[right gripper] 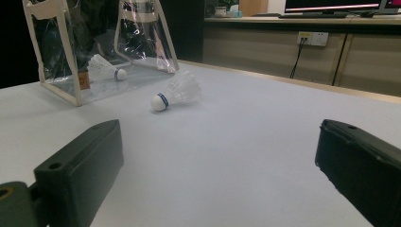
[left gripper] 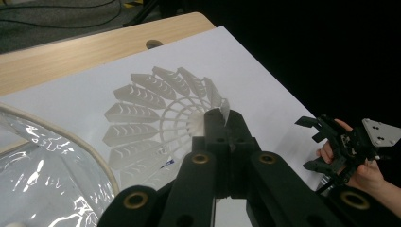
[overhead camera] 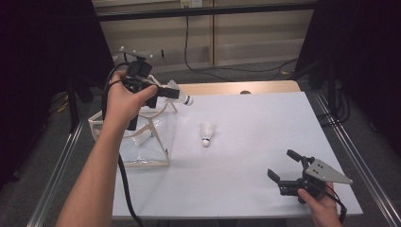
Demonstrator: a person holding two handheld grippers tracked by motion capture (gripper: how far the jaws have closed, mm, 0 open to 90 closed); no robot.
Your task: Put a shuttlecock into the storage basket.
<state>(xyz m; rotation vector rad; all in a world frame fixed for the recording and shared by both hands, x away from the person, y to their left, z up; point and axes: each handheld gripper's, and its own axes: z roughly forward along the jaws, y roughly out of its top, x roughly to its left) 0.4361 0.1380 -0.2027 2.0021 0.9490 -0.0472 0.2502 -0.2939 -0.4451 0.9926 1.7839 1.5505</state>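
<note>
While the left tongs [overhead camera: 158,92] pinch a shuttlecock [overhead camera: 178,93] by its skirt rim, cork pointing sideways, they hold it raised above the clear bag [overhead camera: 142,137], apparently for dropping inside. That hand [overhead camera: 124,100] is lifted, forearm stretched up from the near edge. The right tongs [overhead camera: 283,166] rest released and idle, low by the tabletop [overhead camera: 265,132] front edge. A second shuttlecock [overhead camera: 207,133] lies on the sheet just beside the bag; another [right gripper: 105,69] lies inside it.
</note>
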